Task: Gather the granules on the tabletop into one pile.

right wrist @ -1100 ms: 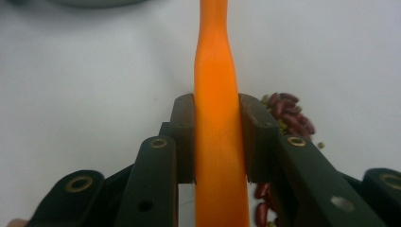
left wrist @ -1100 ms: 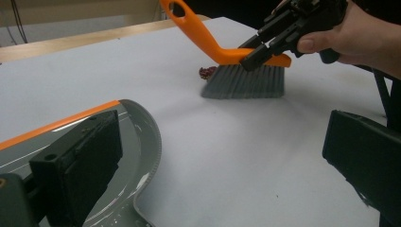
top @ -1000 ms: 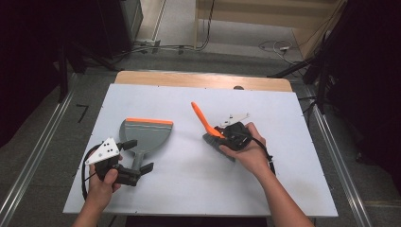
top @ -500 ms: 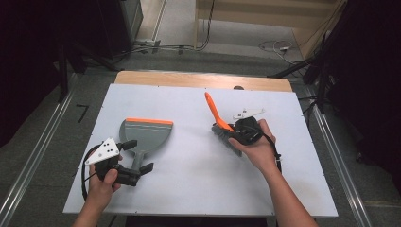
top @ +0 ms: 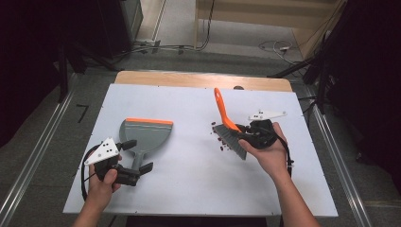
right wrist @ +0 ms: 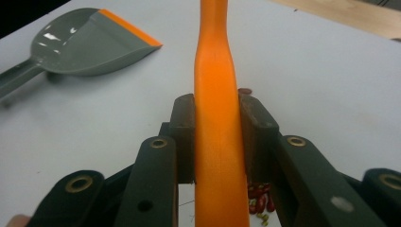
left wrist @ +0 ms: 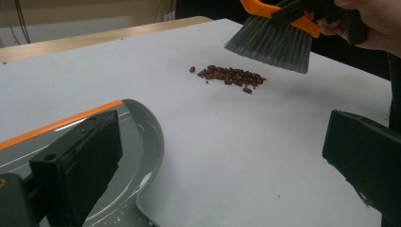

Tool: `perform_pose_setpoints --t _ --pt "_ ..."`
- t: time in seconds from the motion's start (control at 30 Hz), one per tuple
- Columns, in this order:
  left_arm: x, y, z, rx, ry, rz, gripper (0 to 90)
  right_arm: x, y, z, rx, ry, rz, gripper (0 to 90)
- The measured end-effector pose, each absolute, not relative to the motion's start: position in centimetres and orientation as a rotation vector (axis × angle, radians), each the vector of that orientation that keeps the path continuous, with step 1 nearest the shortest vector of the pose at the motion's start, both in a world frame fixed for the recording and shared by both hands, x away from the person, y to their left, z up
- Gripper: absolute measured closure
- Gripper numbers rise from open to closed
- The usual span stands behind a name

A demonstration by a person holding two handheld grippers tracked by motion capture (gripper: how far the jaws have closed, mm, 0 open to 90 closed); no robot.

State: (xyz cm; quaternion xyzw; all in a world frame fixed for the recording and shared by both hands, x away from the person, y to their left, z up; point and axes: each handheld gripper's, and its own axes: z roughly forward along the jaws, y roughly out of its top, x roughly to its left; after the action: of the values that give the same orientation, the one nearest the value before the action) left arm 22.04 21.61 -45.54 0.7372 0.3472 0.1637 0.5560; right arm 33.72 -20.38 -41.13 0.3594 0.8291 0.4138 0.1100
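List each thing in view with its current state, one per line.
Brush: lifted, clamped by its orange handle, bristles above the beans.
Beans: loose pile on the table, unswept.
Dustpan: flat on the table, empty.
Left gripper: open, at the dustpan handle.
Right gripper: shut on the brush.

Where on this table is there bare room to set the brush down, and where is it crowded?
Bare white table lies between the dustpan and the beans, along the far edge, and across the near side between the two forearms. It is crowded where the right gripper holds the brush over the beans, and around the left gripper at the dustpan's handle.
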Motion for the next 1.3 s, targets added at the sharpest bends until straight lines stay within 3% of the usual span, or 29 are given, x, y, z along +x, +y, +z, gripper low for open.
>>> perform_pose_setpoints --t 0.43,0.77,1.3 --pt "22.1 21.5 -45.7 1.752 0.818 0.384 0.0 36.5 -17.2 -45.1 1.044 2.585 1.07 69.0" --pt "22.0 21.7 -45.6 1.746 0.817 0.389 0.0 37.4 -19.0 -44.1 1.111 2.513 1.119 69.0" --pt "21.9 22.0 -45.4 1.71 0.841 0.422 0.0 33.8 -23.1 -41.6 1.127 2.426 1.294 69.0"
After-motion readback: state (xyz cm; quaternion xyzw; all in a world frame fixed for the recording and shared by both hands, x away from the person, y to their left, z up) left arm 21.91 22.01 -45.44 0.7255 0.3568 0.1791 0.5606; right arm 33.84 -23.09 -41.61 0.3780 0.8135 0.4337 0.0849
